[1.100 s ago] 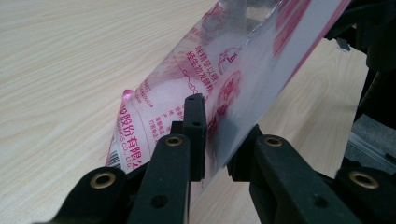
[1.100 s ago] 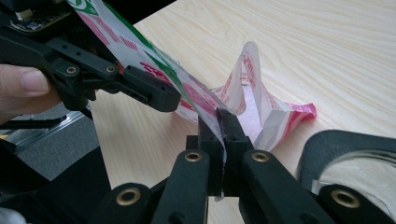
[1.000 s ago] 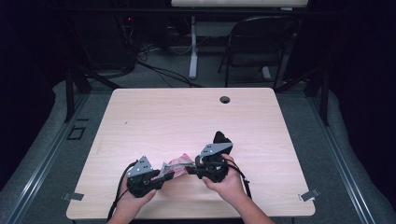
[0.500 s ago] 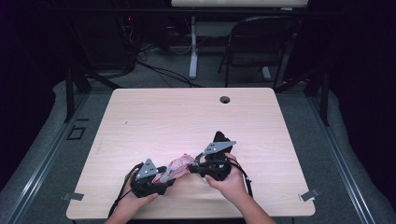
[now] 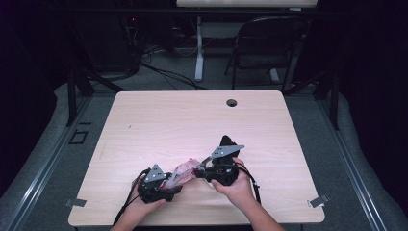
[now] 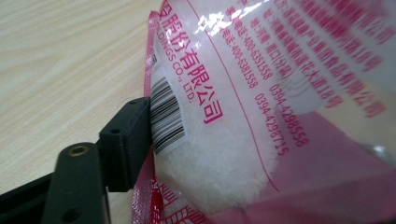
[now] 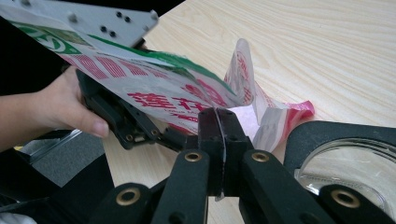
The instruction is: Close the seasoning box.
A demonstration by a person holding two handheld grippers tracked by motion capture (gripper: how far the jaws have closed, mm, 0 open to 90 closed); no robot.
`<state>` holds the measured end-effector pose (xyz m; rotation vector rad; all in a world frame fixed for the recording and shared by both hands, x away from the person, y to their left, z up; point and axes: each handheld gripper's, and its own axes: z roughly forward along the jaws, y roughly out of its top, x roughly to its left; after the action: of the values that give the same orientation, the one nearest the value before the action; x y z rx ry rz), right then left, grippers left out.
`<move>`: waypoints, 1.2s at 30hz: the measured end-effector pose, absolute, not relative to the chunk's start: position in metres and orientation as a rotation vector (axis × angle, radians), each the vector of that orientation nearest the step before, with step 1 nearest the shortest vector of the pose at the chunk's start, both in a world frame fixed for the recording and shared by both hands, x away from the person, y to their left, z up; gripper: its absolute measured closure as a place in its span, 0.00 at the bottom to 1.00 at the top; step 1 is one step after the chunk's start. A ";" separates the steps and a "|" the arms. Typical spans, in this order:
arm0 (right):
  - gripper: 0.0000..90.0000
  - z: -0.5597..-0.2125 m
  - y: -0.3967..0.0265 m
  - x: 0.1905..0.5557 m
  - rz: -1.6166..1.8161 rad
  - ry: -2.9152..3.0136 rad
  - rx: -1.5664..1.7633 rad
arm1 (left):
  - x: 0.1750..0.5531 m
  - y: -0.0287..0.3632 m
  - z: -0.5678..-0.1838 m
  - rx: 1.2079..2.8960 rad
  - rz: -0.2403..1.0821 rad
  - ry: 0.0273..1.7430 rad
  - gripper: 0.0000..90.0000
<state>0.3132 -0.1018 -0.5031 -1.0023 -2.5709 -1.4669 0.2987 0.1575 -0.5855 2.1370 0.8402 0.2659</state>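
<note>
A clear plastic bag (image 5: 184, 169) with pink print, holding white grains, hangs stretched between my two grippers near the table's front edge. My left gripper (image 5: 173, 183) is shut on the bag's lower left end. In the left gripper view one black jaw presses the bag (image 6: 243, 121) at its barcode, and the other jaw is hidden behind it. My right gripper (image 5: 199, 169) is shut on the bag's right end. In the right gripper view its jaws (image 7: 217, 122) pinch a thin edge of the bag (image 7: 187, 93). The left gripper (image 7: 126, 121) and its hand show beyond.
A black-rimmed glass dish (image 7: 345, 163) lies just right of my right gripper, and it shows as a dark shape (image 5: 224, 141) in the high view. The wooden table (image 5: 183, 120) has a cable hole (image 5: 232, 102) at its far edge. A folding chair (image 5: 269, 43) stands behind the table.
My left gripper has shifted a little to the right, towards the right gripper. The bag stays held between both, and the right gripper has barely moved.
</note>
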 end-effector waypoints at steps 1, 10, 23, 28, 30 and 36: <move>1.00 -0.503 -0.102 0.313 -1.467 -2.572 -1.002 | 0.299 0.156 -0.586 2.140 0.262 0.839 0.34; 1.00 -0.505 -0.103 0.313 -1.468 -2.568 -1.002 | 0.304 0.151 -0.588 2.140 0.254 0.834 0.34; 1.00 -0.506 -0.101 0.311 -1.472 -2.568 -0.999 | 0.305 0.145 -0.588 2.178 0.304 0.840 0.36; 1.00 -0.506 -0.101 0.311 -1.480 -2.565 -1.005 | 0.308 0.146 -0.587 2.159 0.333 0.846 0.36; 1.00 -0.506 -0.102 0.311 -1.479 -2.568 -1.012 | 0.310 0.144 -0.588 2.166 0.324 0.853 0.34; 1.00 -0.507 -0.100 0.311 -1.475 -2.567 -1.005 | 0.308 0.140 -0.588 2.197 0.351 0.828 0.39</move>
<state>0.3112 -0.1003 -0.5072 -1.0051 -2.5675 -1.4745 0.3083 0.1399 -0.5883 2.1974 0.8280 0.3509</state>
